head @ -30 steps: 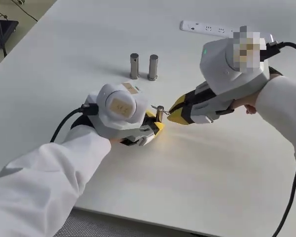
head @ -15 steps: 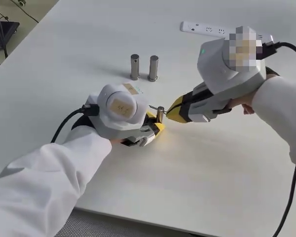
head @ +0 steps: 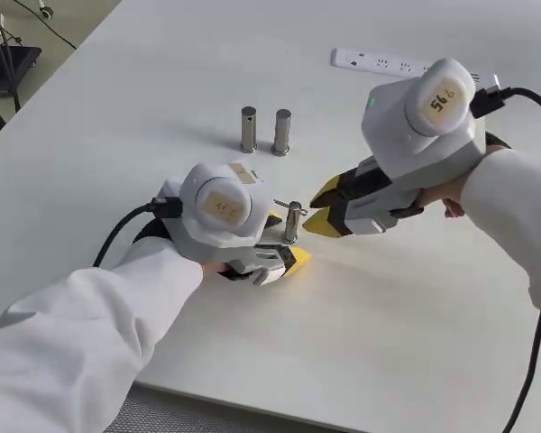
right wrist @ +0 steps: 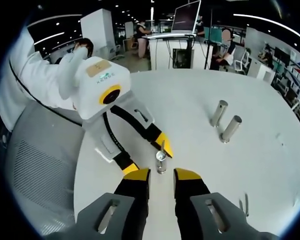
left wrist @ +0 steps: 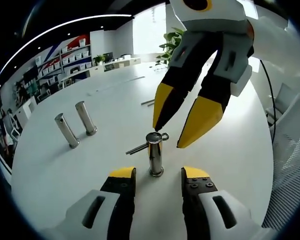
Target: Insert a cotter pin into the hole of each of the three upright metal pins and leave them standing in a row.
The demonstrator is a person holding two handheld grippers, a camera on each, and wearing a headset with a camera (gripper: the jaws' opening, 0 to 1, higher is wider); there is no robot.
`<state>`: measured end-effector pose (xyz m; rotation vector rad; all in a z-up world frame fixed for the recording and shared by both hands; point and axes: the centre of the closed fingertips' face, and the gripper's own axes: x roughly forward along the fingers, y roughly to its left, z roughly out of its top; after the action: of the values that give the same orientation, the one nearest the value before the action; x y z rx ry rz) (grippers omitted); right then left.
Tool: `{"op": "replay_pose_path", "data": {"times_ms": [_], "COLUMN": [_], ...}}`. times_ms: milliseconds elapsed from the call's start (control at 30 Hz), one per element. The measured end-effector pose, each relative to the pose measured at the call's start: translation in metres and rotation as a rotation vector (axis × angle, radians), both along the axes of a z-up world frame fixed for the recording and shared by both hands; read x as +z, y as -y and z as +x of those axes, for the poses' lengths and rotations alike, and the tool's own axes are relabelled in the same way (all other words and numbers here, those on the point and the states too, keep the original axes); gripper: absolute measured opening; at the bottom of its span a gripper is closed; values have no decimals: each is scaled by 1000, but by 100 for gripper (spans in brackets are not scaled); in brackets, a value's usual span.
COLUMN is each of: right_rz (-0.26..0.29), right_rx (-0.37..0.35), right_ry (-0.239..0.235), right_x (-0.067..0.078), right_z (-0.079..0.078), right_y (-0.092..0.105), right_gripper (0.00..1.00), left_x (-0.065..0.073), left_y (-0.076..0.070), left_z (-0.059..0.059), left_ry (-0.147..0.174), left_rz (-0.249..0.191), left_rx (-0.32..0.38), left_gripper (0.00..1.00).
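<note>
A steel pin [head: 291, 224] stands upright on the white table [head: 388, 307] with a cotter pin [head: 283, 205] through the hole near its top. In the left gripper view, this pin [left wrist: 154, 154] stands just ahead of my left gripper [left wrist: 158, 175], between its open jaws and untouched. The cotter pin [left wrist: 142, 146] sticks out to the left. My right gripper [left wrist: 170, 136] hovers beside the pin's top, open and empty. In the head view, the left gripper [head: 284, 251] and right gripper [head: 323, 209] flank the pin. Two more upright pins [head: 249, 129] [head: 281, 132] stand behind.
A white power strip [head: 379, 61] lies at the far side of the table. Black cables trail from both grippers. The table's near edge [head: 252, 406] runs below my sleeves. In the right gripper view, the two spare pins [right wrist: 218, 113] [right wrist: 231, 128] stand to the right.
My right gripper has opened, let go of the cotter pin and drawn back a little to the right. The cotter pin stays in the pin's hole.
</note>
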<state>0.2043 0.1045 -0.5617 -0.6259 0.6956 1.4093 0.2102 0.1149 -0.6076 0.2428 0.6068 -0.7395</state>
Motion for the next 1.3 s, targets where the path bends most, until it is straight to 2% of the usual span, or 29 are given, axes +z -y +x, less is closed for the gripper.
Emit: {"op": "replay_pose_path", "data": {"times_ms": [67, 200, 333, 467, 500, 600, 767, 933, 1067, 1133, 1167, 1200, 1300], "right_rz": [7, 32, 50, 60, 61, 66, 65, 80, 89, 87, 89, 93, 90], "right_rx": [-6, -28, -49, -61, -63, -71, -78, -89, -106, -106, -107, -104, -104], "right_ry": [-4, -17, -26, -37, -38, -45, -43, -42, -31, -30, -37, -40, -35], "right_x": [0, 1, 1, -1, -1, -2, -3, -2, -4, -6, -7, -8, -10], "right_z": [-1, -3, -3, -4, -4, -5, -4, -2, 2, 3, 2, 1, 0], "right_y": [0, -1, -1, 0, 0, -1, -4, -9, -14, -16, -18, -20, -23], "right_gripper": [14, 14, 15, 16, 16, 16, 14, 13, 11, 10, 10, 10, 10], "left_x": [5, 21, 34, 41, 45, 49, 49, 54, 55, 57, 56, 56, 60], "left_y": [-4, -9, -12, -18, -19, -25, -38, -47, -51, -54, -56, -56, -57], "left_z": [-1, -4, -11, -19, -19, -21, -23, -28, -36, -35, -35, -36, -38], "left_ry": [2, 15, 0, -1, 8, 13, 13, -11, -27, 3, 3, 0, -11], "left_rz": [-15, -74, -153, -180, -205, -223, -203, -232, -224, -202, -196, -198, -241], "left_rx": [5, 1, -20, -31, -18, -3, 22, 47, 29, 23, 28, 29, 41], "left_gripper": [39, 52, 66, 83, 87, 98, 99, 99, 99, 99, 99, 99, 99]}}
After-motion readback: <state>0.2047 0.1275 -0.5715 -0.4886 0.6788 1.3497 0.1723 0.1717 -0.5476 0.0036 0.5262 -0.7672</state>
